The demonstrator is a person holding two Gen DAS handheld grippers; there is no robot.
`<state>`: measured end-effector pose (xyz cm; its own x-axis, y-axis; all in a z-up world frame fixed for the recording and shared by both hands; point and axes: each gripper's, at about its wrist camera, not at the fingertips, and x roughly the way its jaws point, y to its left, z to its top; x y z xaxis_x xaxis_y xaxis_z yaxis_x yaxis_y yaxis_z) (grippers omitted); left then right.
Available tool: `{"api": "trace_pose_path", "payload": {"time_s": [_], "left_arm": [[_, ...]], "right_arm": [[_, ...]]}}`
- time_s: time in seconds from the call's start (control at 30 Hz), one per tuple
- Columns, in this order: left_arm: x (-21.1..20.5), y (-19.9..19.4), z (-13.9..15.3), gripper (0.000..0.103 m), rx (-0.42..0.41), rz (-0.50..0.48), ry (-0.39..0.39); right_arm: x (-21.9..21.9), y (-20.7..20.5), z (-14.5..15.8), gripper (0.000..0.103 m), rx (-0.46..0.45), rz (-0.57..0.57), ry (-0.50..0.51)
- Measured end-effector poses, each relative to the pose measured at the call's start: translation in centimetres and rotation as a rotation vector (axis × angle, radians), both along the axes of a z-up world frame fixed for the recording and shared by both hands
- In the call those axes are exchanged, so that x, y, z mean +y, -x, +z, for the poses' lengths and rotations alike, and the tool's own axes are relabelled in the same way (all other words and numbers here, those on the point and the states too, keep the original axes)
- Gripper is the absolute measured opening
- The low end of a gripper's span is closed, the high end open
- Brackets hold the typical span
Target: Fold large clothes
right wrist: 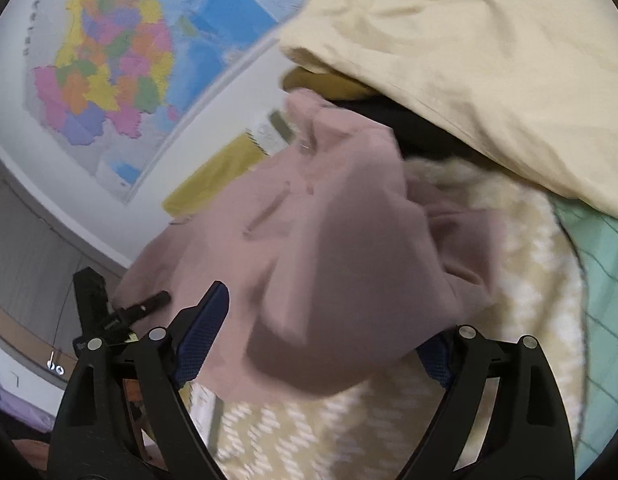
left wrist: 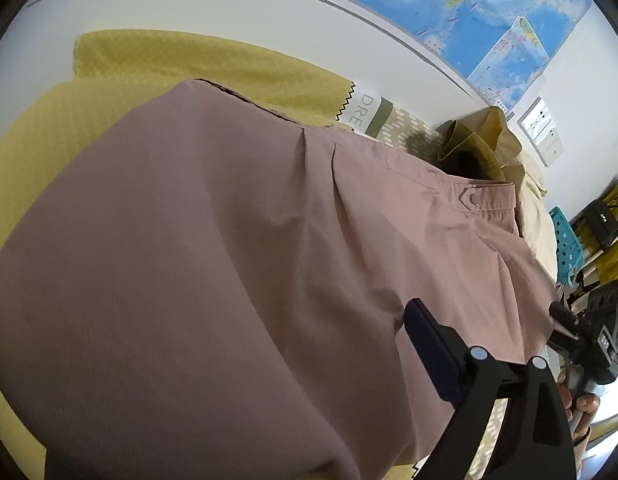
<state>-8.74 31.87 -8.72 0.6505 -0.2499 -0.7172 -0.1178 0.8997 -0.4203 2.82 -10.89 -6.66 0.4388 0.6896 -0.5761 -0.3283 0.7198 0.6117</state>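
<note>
Your right gripper (right wrist: 321, 344) tilts up, jaws wide open around a bunch of the pink garment (right wrist: 329, 240). Your left gripper (left wrist: 481, 360) angles across that cloth; only one finger shows, so I cannot tell its opening.

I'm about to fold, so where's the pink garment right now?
In the left wrist view the pink garment fills the centre, draped over the yellow bedding, with the cream clothing pile at its right.

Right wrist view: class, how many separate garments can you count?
3, perhaps more hidden: the dusty-pink garment between the right gripper's fingers, the pale yellow garment piled upper right, and a dark garment tucked beneath it.
</note>
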Motion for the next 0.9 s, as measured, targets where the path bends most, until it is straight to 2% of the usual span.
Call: {"api": "trace_pose_path", "payload": {"time_s": [0.17, 0.23, 0.5, 0.67, 0.83, 0.9], "left_arm": [[0.1, 0.0, -0.1, 0.091, -0.006, -0.008, 0.002], [0.0, 0.0, -0.1, 0.091, -0.007, -0.010, -0.003], [0.1, -0.7, -0.1, 0.093, -0.002, -0.009, -0.007], [0.2, -1.6, -0.1, 0.096, -0.012, -0.011, -0.013], [0.2, -2.3, -0.1, 0.096, -0.014, -0.004, -0.012], [-0.1, -2.4, -0.1, 0.096, -0.009, -0.007, -0.038]], "right_arm": [[-4.3, 2.0, -1.6, 0.086, 0.083, -0.071, -0.030], [-4.9, 2.1, -2.3, 0.086, 0.113, -0.065, -0.066], [-0.6, -1.2, -2.0, 0.086, 0.037, 0.021, -0.021], [1.2, -4.0, -2.2, 0.086, 0.039, 0.053, -0.084], [3.0, -5.5, -2.1, 0.086, 0.023, 0.077, -0.074], [3.2, -5.9, -2.1, 0.086, 0.023, 0.069, -0.087]]}}
